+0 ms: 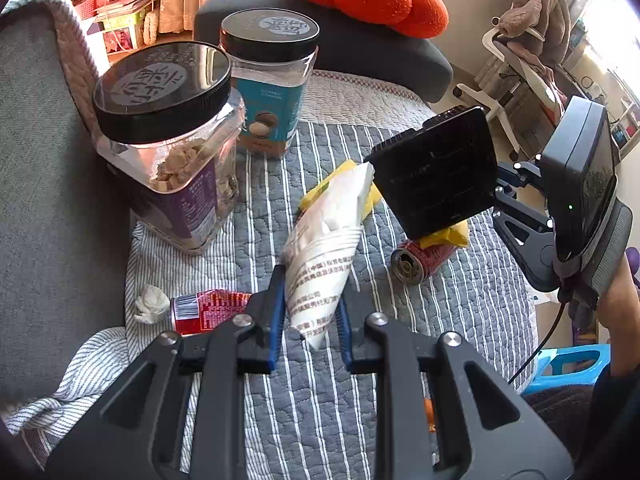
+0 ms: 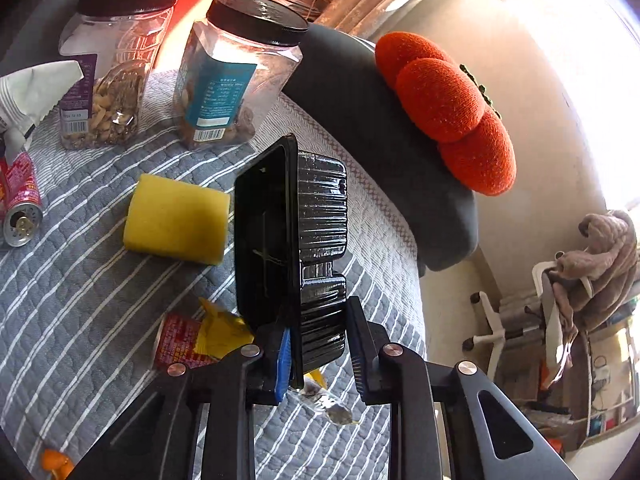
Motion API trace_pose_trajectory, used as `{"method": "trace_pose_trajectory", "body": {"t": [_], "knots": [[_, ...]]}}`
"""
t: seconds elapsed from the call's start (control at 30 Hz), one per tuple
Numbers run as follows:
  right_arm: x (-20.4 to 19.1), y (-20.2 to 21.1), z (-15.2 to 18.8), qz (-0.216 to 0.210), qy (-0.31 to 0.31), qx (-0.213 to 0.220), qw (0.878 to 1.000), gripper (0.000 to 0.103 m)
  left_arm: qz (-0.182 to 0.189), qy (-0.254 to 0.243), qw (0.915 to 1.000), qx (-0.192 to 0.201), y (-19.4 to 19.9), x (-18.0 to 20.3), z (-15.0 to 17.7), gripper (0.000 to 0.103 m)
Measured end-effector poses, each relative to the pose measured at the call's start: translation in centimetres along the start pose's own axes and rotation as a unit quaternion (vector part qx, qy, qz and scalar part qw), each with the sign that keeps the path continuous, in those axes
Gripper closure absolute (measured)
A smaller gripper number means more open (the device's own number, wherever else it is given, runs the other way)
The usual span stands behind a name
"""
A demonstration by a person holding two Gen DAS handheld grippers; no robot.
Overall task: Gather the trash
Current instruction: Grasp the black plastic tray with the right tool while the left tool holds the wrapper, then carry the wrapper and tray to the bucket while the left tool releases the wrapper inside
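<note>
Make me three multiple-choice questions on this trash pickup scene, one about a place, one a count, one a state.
1. Where does the yellow sponge lie? A on the striped quilt B on a chair C inside a jar
2. How many black-lidded jars stand there? A one B two C four
3. What does the right gripper hold? A nothing B a can C a black plastic tray

A: the sponge rests on the quilt. B: purple-label jar, blue-label jar. C: the tray sits clamped between its fingers.

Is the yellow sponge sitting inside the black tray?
No, the sponge lies on the striped quilt beside the tray, which is lifted on edge.
</note>
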State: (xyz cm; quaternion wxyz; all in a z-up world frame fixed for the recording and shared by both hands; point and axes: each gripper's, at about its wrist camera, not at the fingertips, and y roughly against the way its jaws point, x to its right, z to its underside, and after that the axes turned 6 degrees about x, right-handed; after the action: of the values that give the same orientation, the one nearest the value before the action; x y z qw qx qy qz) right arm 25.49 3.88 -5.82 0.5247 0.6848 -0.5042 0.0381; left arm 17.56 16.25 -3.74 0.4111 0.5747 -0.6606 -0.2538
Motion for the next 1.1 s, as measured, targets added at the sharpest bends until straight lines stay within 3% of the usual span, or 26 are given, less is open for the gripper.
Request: {"method": "trace_pose_trajectory", "body": {"t": [0.03, 0.2, 0.47, 0.73, 1.1], "knots": [[1.0, 0.3, 0.3, -0.004, -0.021, -0.002, 1.000, 0.098, 0.006, 0.001, 1.0000, -0.001, -0.1, 0.2, 0.0, 0.079], [5.8, 2.0, 2.9, -0.025, -0.131, -0.009, 0.991, 0.098, 0.021, -0.005, 0.9997, -0.008, -0.5, 1.4, 0.3, 0.079], [11.1, 5.0, 10.7, -0.038, -0.270, -0.044, 0.961, 0.098, 0.044, -0.033, 0.9984, -0.014, -0.9, 4.8, 0.6, 0.079], [14.5, 7.9, 23.0, -0.048, -0.427, -0.120, 0.895, 0.098, 0.069, -0.072, 0.9946, -0.028, -2.4, 10.5, 1.7, 0.079], [20.4, 14.1, 33.5, -0.005, -0.519, -0.104, 0.848, 0.098, 0.103, -0.141, 0.9841, -0.032, -4.1, 21.0, 3.7, 0.079]]}}
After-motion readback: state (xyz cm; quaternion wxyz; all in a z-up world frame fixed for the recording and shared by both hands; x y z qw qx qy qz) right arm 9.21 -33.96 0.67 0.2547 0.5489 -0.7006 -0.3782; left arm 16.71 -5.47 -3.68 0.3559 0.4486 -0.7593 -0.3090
